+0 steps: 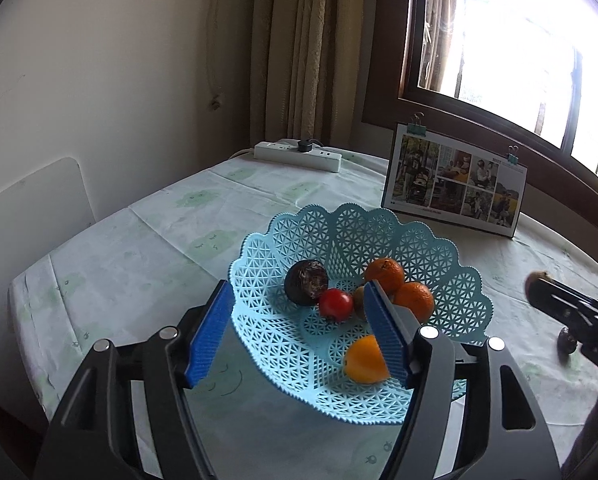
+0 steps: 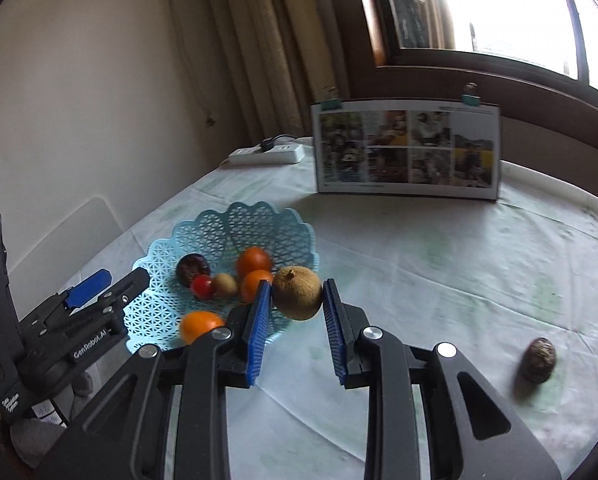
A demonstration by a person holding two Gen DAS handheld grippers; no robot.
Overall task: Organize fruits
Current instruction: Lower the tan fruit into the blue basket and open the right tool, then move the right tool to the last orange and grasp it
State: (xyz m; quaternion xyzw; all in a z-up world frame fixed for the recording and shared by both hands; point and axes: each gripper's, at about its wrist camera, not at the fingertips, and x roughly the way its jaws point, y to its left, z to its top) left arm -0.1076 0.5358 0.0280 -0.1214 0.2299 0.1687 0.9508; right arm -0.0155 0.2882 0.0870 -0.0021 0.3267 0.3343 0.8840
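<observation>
A light blue lattice basket [image 1: 451, 280] stands on the table and holds a dark purple fruit [image 1: 305, 282], a red tomato [image 1: 336, 305], two oranges [image 1: 384, 274], a small brown fruit [image 2: 224, 284] and a yellow-orange fruit [image 1: 363, 360]. My left gripper [image 1: 297, 294] hangs open over the basket's near rim with nothing between its blue pads. My right gripper [image 2: 296, 288] is shut on a round tan-brown fruit [image 2: 299, 302], held by the basket's right rim [image 2: 313, 258]. A wrinkled dark fruit [image 2: 538, 360] lies on the cloth to the right.
A photo board [image 2: 407, 148] with binder clips stands at the back under the window. A white power strip [image 1: 297, 155] lies at the far corner by the curtain. A white chair back [image 1: 31, 200] is at the left table edge. The tablecloth [image 2: 439, 272] is pale green-patterned.
</observation>
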